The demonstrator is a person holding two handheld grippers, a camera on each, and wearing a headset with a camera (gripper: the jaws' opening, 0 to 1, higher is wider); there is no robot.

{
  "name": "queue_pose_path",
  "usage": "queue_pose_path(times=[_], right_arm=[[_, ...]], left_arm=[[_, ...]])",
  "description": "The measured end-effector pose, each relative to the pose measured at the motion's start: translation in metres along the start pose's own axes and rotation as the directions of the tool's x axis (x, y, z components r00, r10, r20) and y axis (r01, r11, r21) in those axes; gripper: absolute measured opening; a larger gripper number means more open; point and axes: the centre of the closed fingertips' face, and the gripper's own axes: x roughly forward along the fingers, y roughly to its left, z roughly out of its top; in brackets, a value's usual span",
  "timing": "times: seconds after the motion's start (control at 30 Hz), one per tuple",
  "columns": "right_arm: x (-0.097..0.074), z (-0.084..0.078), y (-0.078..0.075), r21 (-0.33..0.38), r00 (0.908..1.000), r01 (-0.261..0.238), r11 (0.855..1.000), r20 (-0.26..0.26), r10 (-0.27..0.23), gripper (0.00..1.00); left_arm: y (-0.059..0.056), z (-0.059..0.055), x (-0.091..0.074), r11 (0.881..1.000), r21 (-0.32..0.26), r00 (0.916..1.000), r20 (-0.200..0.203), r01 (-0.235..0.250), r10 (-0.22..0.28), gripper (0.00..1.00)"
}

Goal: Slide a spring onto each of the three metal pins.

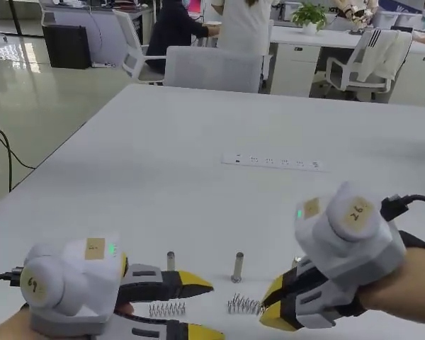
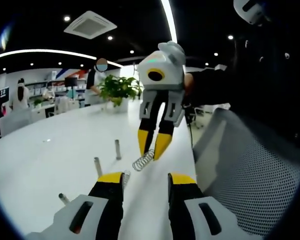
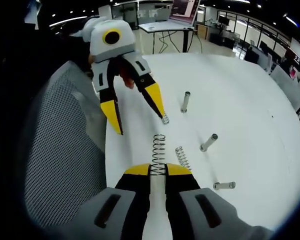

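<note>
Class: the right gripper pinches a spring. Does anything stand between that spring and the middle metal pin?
Only a loose spring, lying flat on the table between the held spring in the right gripper and the middle pin. Once lifted, the held spring should pass over it. The open left gripper sits off to one side.

Place: I'm working in an open-plan office | Signs: I'm looking across a long white table [image 1: 198,134] with a socket strip [image 1: 269,161] | a person [image 1: 173,28] is sitting among desks [image 1: 326,39] and swivel chairs [image 1: 358,64] | a potted plant [image 1: 310,15] is standing on one desk | light strips [image 2: 167,17] are glowing beside a ceiling vent [image 2: 90,25]
</note>
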Motion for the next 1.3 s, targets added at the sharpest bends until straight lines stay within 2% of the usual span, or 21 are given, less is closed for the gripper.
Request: queue_pose_path(times=[0.13, 0.43, 0.6, 0.93, 1.07, 1.3], right_arm=[[0.001, 0.005, 0.008, -0.037, 0.9993, -0.037, 0.999, 0.005, 0.038, 0.07], [0.003, 0.010, 0.018, -0.077, 0.9968, -0.079, 0.994, 0.003, 0.079, 0.07], [0.002, 0.012, 0.021, -0.094, 0.9956, -0.093, 0.991, 0.002, 0.093, 0.07], [0.004, 0.012, 0.029, -0.139, 0.9918, -0.128, 0.982, -0.016, 0.127, 0.07], [0.004, 0.009, 0.031, -0.153, 0.9904, -0.138, 0.979, -0.032, 0.134, 0.08], [0.004, 0.006, 0.035, -0.167, 0.9889, -0.148, 0.975, -0.039, 0.143, 0.08]], left_arm=[[0.000, 0.001, 0.001, 1.000, 0.006, 0.9999, -0.006, 0.015, -0.015, 0.26], [-0.007, 0.001, 0.008, 0.998, 0.037, 0.9981, -0.023, 0.058, -0.057, 0.19], [-0.011, 0.001, 0.010, 0.996, 0.038, 0.9964, -0.021, 0.082, -0.082, 0.09], [-0.019, -0.002, 0.012, 0.992, 0.043, 0.9927, -0.036, 0.116, -0.115, 0.05], [-0.025, -0.004, 0.013, 0.988, 0.066, 0.9895, -0.045, 0.140, -0.137, 0.04], [-0.030, -0.006, 0.013, 0.985, 0.048, 0.9859, -0.047, 0.163, -0.161, 0.02]])
